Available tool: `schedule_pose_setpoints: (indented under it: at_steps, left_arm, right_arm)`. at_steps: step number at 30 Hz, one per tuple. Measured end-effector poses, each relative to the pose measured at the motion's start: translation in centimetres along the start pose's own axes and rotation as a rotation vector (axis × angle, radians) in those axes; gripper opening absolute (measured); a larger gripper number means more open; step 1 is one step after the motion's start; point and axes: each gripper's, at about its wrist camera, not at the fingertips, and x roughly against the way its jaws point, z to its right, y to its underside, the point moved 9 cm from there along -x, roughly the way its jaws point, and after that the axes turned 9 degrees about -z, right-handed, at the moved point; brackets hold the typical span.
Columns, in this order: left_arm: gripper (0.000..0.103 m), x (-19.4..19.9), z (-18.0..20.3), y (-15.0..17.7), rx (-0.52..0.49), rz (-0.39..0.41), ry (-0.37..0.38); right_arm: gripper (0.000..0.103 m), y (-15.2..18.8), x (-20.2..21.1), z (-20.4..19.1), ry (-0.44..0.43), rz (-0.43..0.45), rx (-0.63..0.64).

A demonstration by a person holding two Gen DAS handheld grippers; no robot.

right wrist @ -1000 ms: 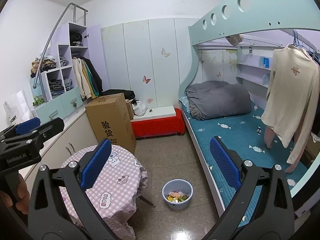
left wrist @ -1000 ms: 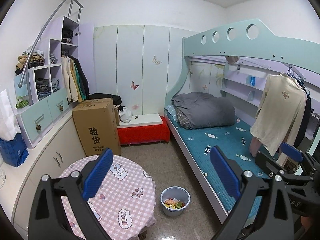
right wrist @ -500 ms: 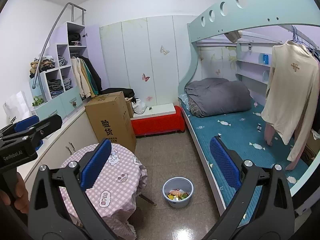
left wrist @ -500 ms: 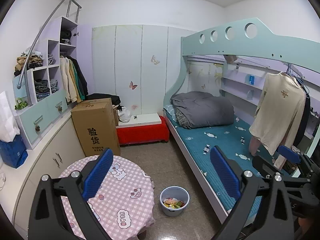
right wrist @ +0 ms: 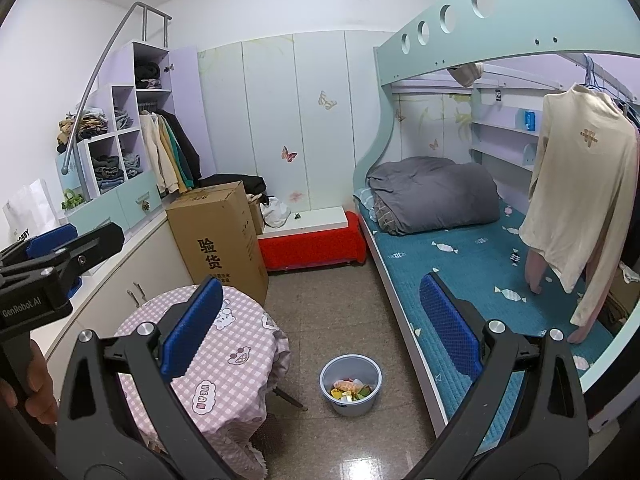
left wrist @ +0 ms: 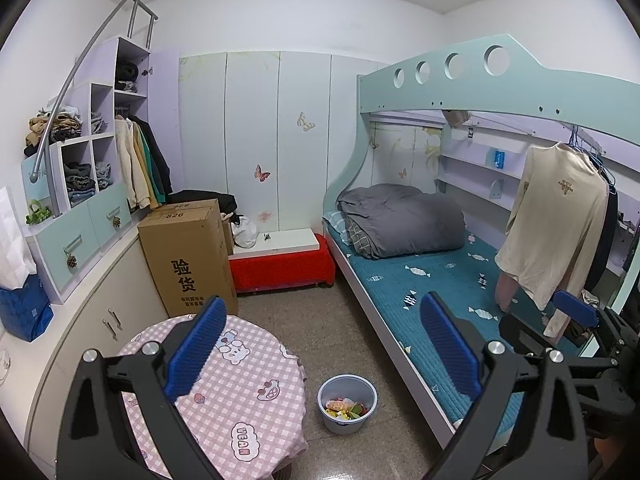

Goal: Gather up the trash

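We hold both claws up at the near end of the room, and each one stands spread wide with nothing between its blue pads: the left gripper [left wrist: 324, 344] and the right gripper [right wrist: 320, 320] alike are empty. The task's thing, as far as we can tell, is the small grey bin [right wrist: 350, 384] on the floor, just right of the round table [left wrist: 248, 380] with its pink checked cloth and just left of the lower bunk [left wrist: 440, 292]; it already holds a colourful heap of trash [right wrist: 352, 390] (wrappers or peels, too small to name). No loose litter shows on the tabletop, the floor or the blue mattress, so we judge the gathering largely done. What may remain is taking up the bin itself, which neither claw is near, both being well apart from it and high above the floor
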Motion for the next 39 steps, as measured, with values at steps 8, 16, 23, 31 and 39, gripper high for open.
schedule_pose_setpoints:
  at_steps: [8, 16, 23, 31, 39]
  left_arm:
    - [0.096, -0.2, 0.3, -0.5, -0.002, -0.002, -0.005]
    - [0.096, -0.4, 0.5, -0.9, -0.003, 0.001, -0.009]
    - [0.096, -0.6, 0.7, -1.0, -0.004, 0.001, -0.009]
    - [0.096, -0.6, 0.6, -1.0, -0.003, 0.001, -0.012]
    - [0.096, -1.5, 0.4, -1.5, -0.001, 0.0, -0.021]
  right_arm:
    - [0.097, -0.3, -0.3, 0.4, -0.005, -0.007, 0.004]
    - [0.097, -0.3, -0.4, 0.4, -0.006, -0.008, 0.001]
    - [0.097, -0.5, -0.7, 0.5, -0.008, -0.012, 0.003]
    - [0.097, -0.9, -1.6, 0.3, -0.016, -0.016, 0.005]
    - [0.097, -0.8, -2.5, 0.4, -0.027, -0.021, 0.003]
